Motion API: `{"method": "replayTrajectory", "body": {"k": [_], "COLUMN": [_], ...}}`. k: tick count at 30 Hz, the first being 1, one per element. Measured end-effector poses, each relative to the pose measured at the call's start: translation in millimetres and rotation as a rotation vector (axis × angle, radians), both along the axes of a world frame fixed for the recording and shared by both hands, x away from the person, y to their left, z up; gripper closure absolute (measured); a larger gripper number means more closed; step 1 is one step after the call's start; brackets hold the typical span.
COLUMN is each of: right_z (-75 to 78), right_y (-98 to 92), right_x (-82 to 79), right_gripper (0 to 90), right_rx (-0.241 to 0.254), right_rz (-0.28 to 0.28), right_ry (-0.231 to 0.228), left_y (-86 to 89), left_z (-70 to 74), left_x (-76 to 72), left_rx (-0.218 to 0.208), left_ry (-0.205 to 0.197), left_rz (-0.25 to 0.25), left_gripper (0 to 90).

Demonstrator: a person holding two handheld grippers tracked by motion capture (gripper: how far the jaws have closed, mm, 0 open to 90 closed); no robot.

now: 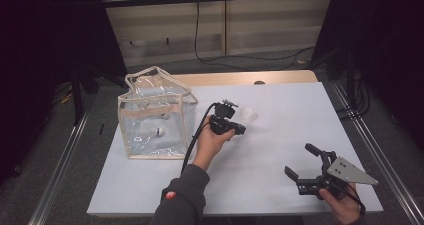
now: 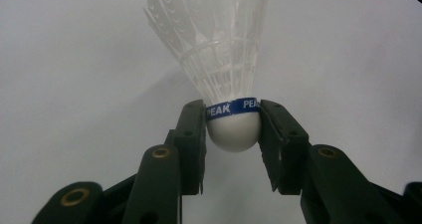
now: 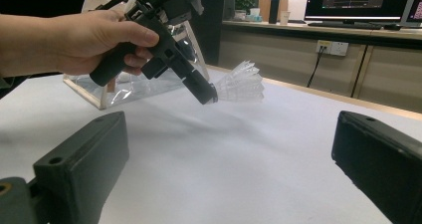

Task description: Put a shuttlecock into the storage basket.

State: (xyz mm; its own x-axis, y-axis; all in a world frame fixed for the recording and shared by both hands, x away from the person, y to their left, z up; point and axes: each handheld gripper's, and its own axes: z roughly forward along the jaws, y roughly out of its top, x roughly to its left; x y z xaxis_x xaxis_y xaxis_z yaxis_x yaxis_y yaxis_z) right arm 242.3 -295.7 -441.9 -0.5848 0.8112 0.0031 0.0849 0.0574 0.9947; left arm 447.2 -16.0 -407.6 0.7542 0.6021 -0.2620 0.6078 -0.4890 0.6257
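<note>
**Shuttlecock pinched in the left gripper above the tabletop**

Nearest the person, by the front right corner of the white tabletop, the right gripper rests low in the right hand, its two black jaws spread wide with nothing between them. In the right gripper view those jaws frame bare tabletop on either side.

Farther in, around the middle of the tabletop, the left hand holds the left gripper raised off the surface. Its jaws pinch a white shuttlecock by the rounded cork base, the pads pressing on both sides just at the blue band printed "PEAK". The feathered skirt points away from the gripper, toward the far right. In the right gripper view the shuttlecock hangs clear above the tabletop, not touching it.

Beyond and to the left, near the far left corner, stands a clear plastic bag with beige trim, open at the top, well apart from the shuttlecock.
</note>
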Motion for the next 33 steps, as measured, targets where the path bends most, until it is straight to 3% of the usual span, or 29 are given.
{"method": "replayTrajectory", "body": {"k": [14,24,33], "right_z": [0.2,0.3,-0.1], "right_y": [1.4,2.2,4.1], "right_x": [0.4,1.3,2.4], "right_gripper": [1.1,1.2,1.2], "right_rx": [-0.002,-0.006,-0.007], "right_rz": [0.002,0.003,0.008], "right_ry": [0.0,-0.002,0.0], "left_y": [9.3,20.1,26.3], "left_z": [20.8,37.7,49.0], "left_x": [-1.7,-1.0,-1.1], "left_rx": [0.014,-0.002,0.022], "left_ry": [0.017,0.023,0.013], "left_rz": [-0.062,-0.06,-0.063], "left_gripper": [64.4,64.6,65.3]}}
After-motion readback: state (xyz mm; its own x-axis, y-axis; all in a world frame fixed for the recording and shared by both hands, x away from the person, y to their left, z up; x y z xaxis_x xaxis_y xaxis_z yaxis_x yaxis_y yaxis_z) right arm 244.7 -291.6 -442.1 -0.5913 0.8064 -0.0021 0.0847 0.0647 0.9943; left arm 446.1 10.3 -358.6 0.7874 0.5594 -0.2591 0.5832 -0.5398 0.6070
